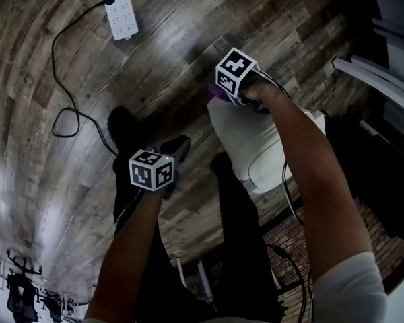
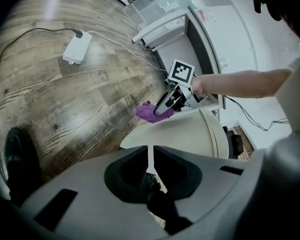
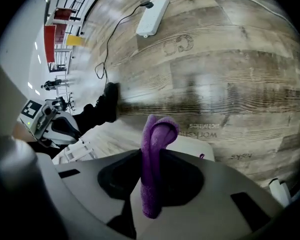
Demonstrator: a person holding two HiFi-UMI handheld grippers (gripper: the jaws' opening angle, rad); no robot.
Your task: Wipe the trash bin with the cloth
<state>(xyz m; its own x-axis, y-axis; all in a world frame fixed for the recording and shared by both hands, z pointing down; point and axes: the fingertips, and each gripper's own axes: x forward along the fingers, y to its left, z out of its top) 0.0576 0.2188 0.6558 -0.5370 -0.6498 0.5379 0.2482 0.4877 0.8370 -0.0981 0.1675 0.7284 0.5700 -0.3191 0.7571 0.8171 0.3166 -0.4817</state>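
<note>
Left gripper (image 1: pixel 177 148): held over the floor just beside the bin; jaws drawn together with only a sliver between them, gripping nothing.
Right gripper (image 1: pixel 223 97): at the bin's far top edge; jaws clamped on the purple cloth (image 3: pixel 152 154), whose folded loop sticks out past the tips.
Purple cloth: touching the far corner of the lid of the white trash bin (image 1: pixel 256 150), seen from the left gripper view at the lid's edge.
White trash bin: rounded lid, standing on the wood-plank floor (image 1: pixel 188 25) close to the person's legs.
Power strip (image 1: pixel 121 10): white, flat on the floor, well apart from the bin; black cord plugged in and looping away.
Black shoe (image 1: pixel 122 128): on the floor near the left gripper.
</note>
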